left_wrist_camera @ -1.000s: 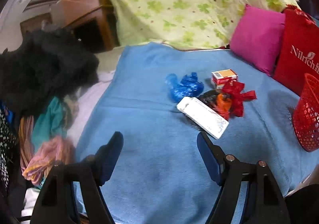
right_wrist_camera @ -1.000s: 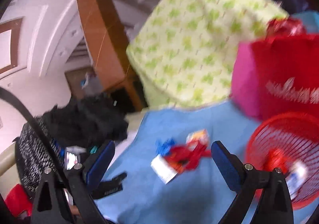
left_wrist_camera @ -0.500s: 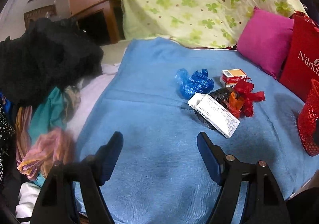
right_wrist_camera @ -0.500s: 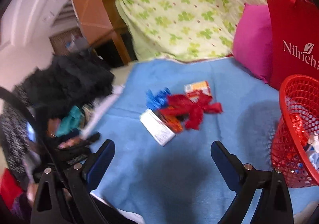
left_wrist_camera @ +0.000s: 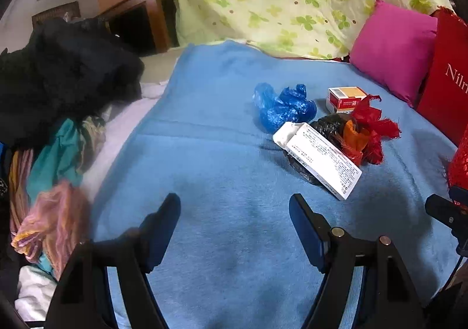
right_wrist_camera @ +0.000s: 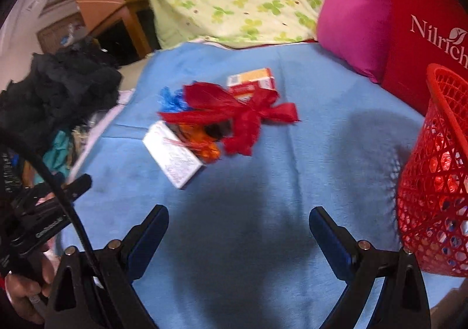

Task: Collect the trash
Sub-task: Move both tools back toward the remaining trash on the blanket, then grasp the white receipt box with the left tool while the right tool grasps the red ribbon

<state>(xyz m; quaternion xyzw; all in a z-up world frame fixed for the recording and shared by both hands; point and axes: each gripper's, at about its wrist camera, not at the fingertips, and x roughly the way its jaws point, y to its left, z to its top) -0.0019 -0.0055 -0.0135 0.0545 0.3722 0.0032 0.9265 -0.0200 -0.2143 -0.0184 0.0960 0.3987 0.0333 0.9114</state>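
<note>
Blue blanket (left_wrist_camera: 204, 153) carries a trash pile (left_wrist_camera: 327, 135); left gripper (left_wrist_camera: 234, 212) and right gripper (right_wrist_camera: 238, 222) both wide, empty; red basket (right_wrist_camera: 438, 182) at right.

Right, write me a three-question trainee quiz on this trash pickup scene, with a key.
1. True or false: both sets of tongs, left tongs and right tongs, are open with nothing between them.
2. Which item lies partly on top of the black bag? A) the long white box B) the pink pillow C) the red mesh basket
3. Fill in: the crumpled blue plastic bag rests on the ____ blanket.

Key: 1 true; 2 A; 3 blue.
</note>
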